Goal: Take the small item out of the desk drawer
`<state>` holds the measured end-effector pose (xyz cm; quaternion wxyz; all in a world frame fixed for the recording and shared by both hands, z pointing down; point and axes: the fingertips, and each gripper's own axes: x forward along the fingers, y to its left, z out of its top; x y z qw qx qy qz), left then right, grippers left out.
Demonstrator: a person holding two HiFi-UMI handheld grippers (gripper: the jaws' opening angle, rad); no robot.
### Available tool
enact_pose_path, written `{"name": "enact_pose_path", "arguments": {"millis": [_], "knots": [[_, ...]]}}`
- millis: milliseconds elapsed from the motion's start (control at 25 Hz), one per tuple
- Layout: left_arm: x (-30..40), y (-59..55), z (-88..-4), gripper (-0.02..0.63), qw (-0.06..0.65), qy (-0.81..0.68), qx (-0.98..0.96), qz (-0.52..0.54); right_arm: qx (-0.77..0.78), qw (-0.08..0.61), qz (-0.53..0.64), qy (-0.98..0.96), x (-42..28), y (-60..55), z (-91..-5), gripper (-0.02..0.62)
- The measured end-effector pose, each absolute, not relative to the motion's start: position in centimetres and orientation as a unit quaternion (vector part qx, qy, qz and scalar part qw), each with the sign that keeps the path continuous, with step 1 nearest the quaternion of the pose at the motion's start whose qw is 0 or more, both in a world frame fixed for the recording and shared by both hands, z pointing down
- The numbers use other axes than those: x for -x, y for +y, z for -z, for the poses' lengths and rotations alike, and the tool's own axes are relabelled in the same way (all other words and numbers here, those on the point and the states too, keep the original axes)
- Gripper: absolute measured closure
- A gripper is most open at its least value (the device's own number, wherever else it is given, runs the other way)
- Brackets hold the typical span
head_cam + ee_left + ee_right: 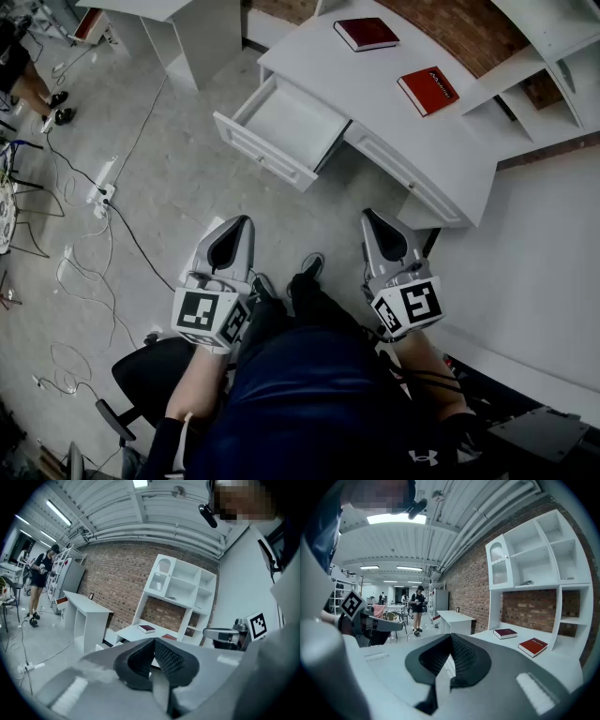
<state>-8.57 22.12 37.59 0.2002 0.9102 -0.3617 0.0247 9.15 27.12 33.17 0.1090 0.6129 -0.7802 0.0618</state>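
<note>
So, far left: grey concrete floor with thin black and white cables [94,244] looping loose across it, and a white power strip [101,194] lying among them. A second person [28,80] stands at the top left corner, only the legs and dark shoes showing. A black office chair [155,370], rounded padded seat, sits low left beside the operator.

The left gripper [241,220] has a grey moulded plastic shell tapering to a point, with a marker cube at its base. Its ribbed dark pads are pressed flat together with nothing between them, and it hangs over bare floor, well apart from the desk.

Up centre is the drawer [262,155]: a white painted box with a panelled front, pulled out of the desk [375,103]. Its inside reads as a flat, smooth white bottom, and I cannot make out the small item in it from any view. The desk top is matte white with a curved front edge. Two hardback books lie flat on it, well apart: a dark red book [367,34] further back and a bright red book [428,90] further right.

The right gripper [369,215] has the same grey shell and cube. Its textured pads are closed tight on each other, holding nothing, and it hangs just off the desk's front edge.

Far right, a white open-cubby shelf unit [534,559] with one arched mesh door stands against a rough red brick wall [473,583].
</note>
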Motion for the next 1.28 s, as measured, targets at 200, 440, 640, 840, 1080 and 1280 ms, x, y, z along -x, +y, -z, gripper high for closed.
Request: {"name": "enact_pose_path", "arguments": {"millis": [200, 440, 640, 840, 1080, 1280], "knots": [[11.9, 22.6, -37.3, 0.603, 0.202, -0.361, -0.91, -0.022, -0.614, 0.112, -0.062, -0.779, -6.1, 27.9, -32.7, 0.594], [14.4, 22.5, -36.2, 0.603, 0.194, -0.376, -0.906, -0.012, -0.613, 0.096, -0.094, -0.778, -4.8, 27.4, -33.2, 0.594], [15.0, 22.2, -35.5, 0.603, 0.17, -0.373, -0.912, -0.013, -0.624, 0.097, -0.093, -0.77, -5.5, 26.1, -32.6, 0.592], [15.9, 21.6, -36.3, 0.603, 0.168, -0.375, -0.911, -0.027, -0.626, 0.105, -0.092, -0.767, -6.6, 24.8, -33.1, 0.592], [14.4, 19.1, -37.1, 0.603, 0.171, -0.38, -0.908, -0.049, -0.617, 0.122, -0.122, -0.768, -9.7, 21.1, -35.2, 0.592], [13.3, 15.5, -37.8, 0.603, 0.159, -0.4, -0.9, -0.068, -0.604, 0.107, -0.136, -0.778, -11.2, 17.2, -37.1, 0.592]]}}
